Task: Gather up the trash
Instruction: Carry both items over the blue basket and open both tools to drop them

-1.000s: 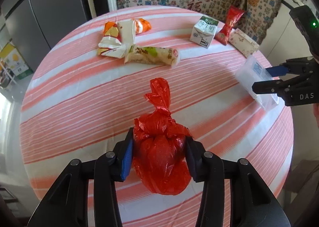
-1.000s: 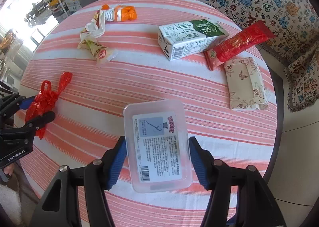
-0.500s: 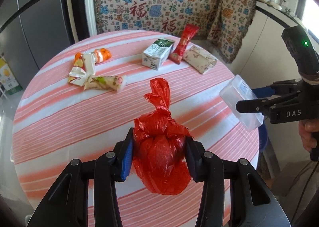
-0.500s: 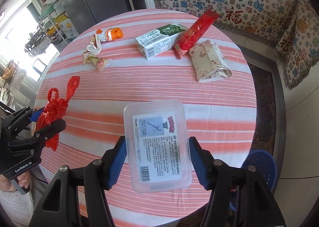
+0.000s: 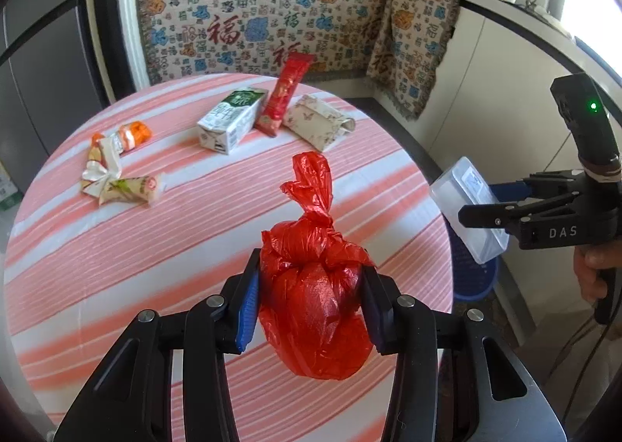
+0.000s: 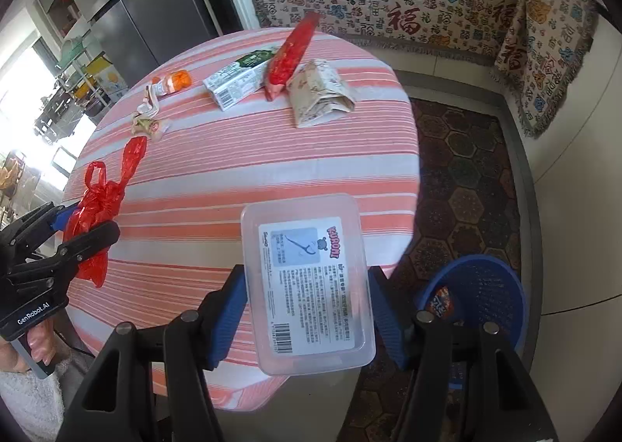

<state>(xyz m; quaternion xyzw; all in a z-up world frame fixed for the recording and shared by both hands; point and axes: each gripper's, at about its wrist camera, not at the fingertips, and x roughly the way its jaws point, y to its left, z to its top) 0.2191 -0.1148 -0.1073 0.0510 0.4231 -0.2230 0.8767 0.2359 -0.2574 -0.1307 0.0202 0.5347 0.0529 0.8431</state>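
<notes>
My left gripper (image 5: 309,310) is shut on a knotted red plastic bag (image 5: 315,310), held above the near part of the striped round table (image 5: 155,247). My right gripper (image 6: 307,286) is shut on a clear plastic box (image 6: 307,282) with a printed label, held over the table's right edge. In the left wrist view that box (image 5: 466,212) and the right gripper (image 5: 482,205) hang beyond the table's right side. A blue waste basket (image 6: 486,294) stands on the floor to the right of the box, with a wrapper inside. The right wrist view shows the red bag (image 6: 93,208) in the left gripper (image 6: 77,228) at far left.
On the table's far side lie a milk carton (image 5: 233,123), a red snack wrapper (image 5: 285,92), a folded patterned paper pack (image 5: 318,121) and several crumpled wrappers (image 5: 116,170). A patterned cloth (image 5: 272,14) hangs behind. A hand (image 5: 594,271) grips the right tool.
Both grippers have drawn back and to the right from the table with their loads. The table now looks farther away, and the blue basket has come into the right wrist view.
</notes>
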